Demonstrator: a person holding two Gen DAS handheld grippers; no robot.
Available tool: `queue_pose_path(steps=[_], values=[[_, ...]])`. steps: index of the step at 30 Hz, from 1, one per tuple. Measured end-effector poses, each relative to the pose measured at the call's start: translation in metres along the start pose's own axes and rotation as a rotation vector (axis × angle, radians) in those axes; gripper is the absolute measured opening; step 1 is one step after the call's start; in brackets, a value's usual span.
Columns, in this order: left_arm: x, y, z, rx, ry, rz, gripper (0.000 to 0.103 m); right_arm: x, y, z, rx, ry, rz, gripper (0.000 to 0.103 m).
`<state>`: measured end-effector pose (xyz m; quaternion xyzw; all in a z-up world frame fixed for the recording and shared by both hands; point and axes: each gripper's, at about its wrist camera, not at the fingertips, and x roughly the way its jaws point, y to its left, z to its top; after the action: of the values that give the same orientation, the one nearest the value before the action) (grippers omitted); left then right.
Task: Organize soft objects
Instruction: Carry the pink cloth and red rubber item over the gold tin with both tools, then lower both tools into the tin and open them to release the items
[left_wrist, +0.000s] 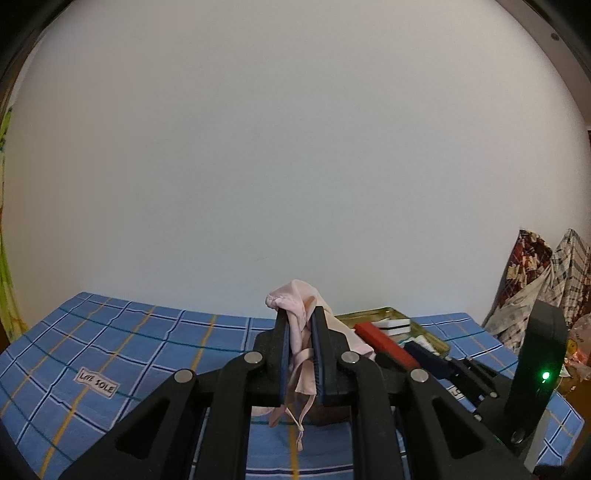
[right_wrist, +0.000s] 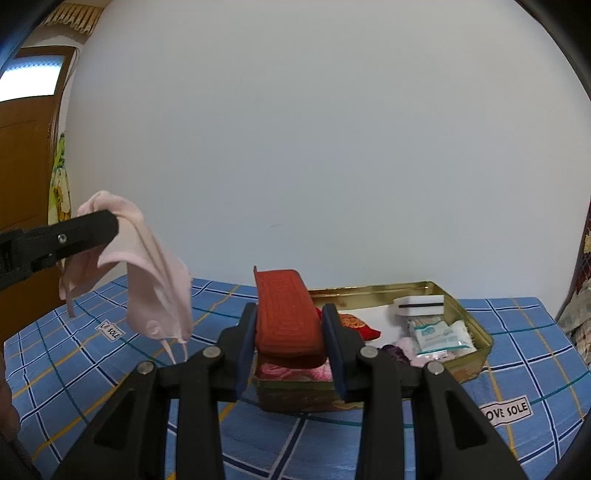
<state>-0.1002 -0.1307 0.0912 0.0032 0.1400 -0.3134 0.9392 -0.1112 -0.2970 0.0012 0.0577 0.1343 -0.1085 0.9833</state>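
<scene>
Currently both lifted clear above gold tin (right_wrist: 469, 314): left tool (left_wrist: 300, 332) clamped on pink cloth (left_wrist: 295, 306), right tool (right_wrist: 290, 332) pinching red pad (right_wrist: 286, 317), probably for sorting.

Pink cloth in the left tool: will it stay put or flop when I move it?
The pink cloth is probably very floppy: it drapes limp from the left tool, strings dangling. Likely light. It may swing and snag the gold tin.
</scene>
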Motion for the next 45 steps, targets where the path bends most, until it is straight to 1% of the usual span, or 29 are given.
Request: queue_pose_path(steps=[11, 17, 22, 31, 36, 41, 45], values=[[0.013, -0.028, 0.010, 0.022, -0.006, -0.078, 0.012, 0.000, -0.024, 0.004, 0.045, -0.013, -0.053, 0.035], [0.018, -0.033, 0.013, 0.010, -0.005, -0.111, 0.012, -0.001, -0.041, 0.006, 0.076, -0.021, -0.087, 0.035], [0.031, -0.031, 0.014, -0.009, 0.007, -0.138, 0.012, -0.002, -0.055, 0.008, 0.099, -0.020, -0.115, 0.035], [0.055, -0.031, 0.014, -0.022, 0.016, -0.160, 0.012, -0.001, -0.077, 0.008, 0.119, -0.022, -0.173, 0.035], [0.063, -0.032, 0.014, -0.028, 0.025, -0.174, 0.012, -0.001, -0.082, 0.008, 0.115, -0.027, -0.208, 0.035], [0.074, -0.044, 0.016, -0.027, 0.031, -0.183, 0.012, -0.001, -0.087, 0.008, 0.123, -0.026, -0.223, 0.035], [0.077, -0.046, 0.016, -0.030, 0.036, -0.185, 0.012, -0.001, -0.091, 0.009, 0.132, -0.028, -0.238, 0.035]])
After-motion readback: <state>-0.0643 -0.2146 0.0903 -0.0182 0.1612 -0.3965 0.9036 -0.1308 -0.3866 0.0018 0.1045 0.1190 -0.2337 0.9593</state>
